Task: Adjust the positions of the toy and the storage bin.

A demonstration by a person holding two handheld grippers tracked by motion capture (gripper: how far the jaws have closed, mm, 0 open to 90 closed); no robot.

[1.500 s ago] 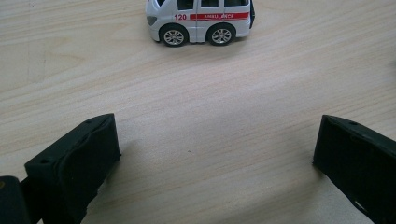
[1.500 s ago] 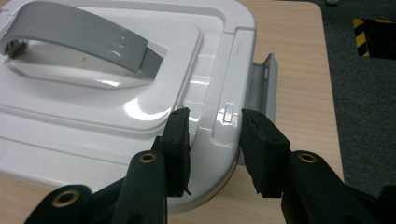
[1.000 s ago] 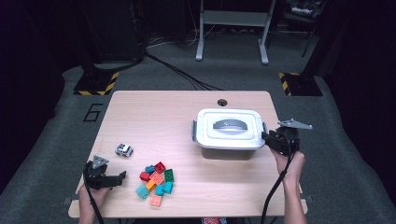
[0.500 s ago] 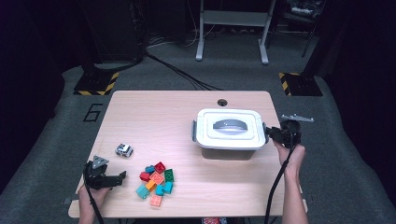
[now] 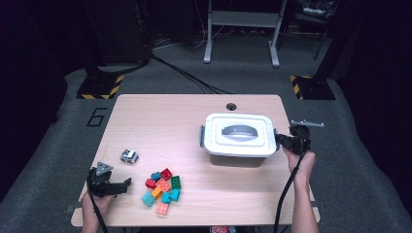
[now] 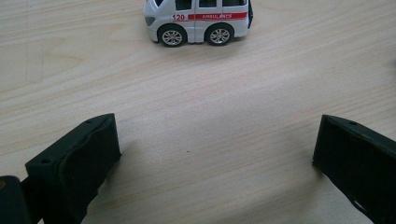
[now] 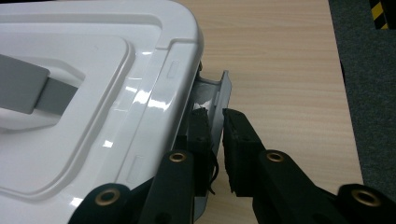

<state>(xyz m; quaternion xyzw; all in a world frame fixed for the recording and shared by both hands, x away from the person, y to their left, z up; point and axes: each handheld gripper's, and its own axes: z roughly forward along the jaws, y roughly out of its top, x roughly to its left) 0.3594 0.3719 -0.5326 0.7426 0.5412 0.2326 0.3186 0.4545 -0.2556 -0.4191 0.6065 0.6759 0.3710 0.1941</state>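
A white lidded box (image 5: 238, 145) with a grey handle (image 5: 237, 131) stands right of the table's centre. My right gripper (image 5: 281, 140) comes in level from the right, and it is shut on the grey latch (image 7: 219, 95) at the box's right end. In the right gripper view the jaws pinch that latch beside the lid (image 7: 93, 93). My left gripper (image 5: 124, 185) rests near the table's front left corner. It is open (image 6: 217, 158) with bare wood between its jaws. A toy ambulance (image 6: 198, 19) stands just ahead of it.
A heap of several coloured bricks (image 5: 163, 190) lies right of the left gripper, near the front edge. The toy ambulance (image 5: 128, 156) sits behind the heap to its left. The box's left latch (image 5: 201, 136) sticks outward. A cable hole (image 5: 231, 106) is at the table's far edge.
My right gripper has shifted a little at the box's right end, and its top plate has levelled out. The left gripper, bricks and ambulance have stayed put.
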